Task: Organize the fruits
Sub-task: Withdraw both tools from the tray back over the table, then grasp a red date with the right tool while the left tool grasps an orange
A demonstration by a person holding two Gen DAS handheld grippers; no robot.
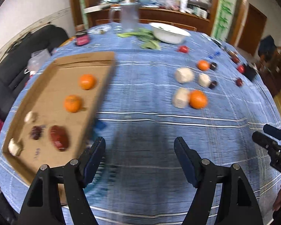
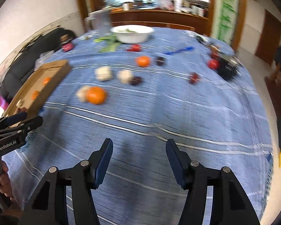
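A shallow cardboard tray lies on the left of the blue striped tablecloth. Inside it are two oranges, a dark red fruit, a small dark one and two pale ones. Loose on the cloth to the right lie more oranges, pale netted fruits, small dark fruits and red ones. My left gripper is open over bare cloth beside the tray, nothing between its fingers. My right gripper is also open and empty, nearer than the loose orange.
A white bowl with green leaves beside it stands at the far side, next to a clear jug. A pink-labelled jar is at the far left, a black object at the right edge. A dark sofa lies left of the table.
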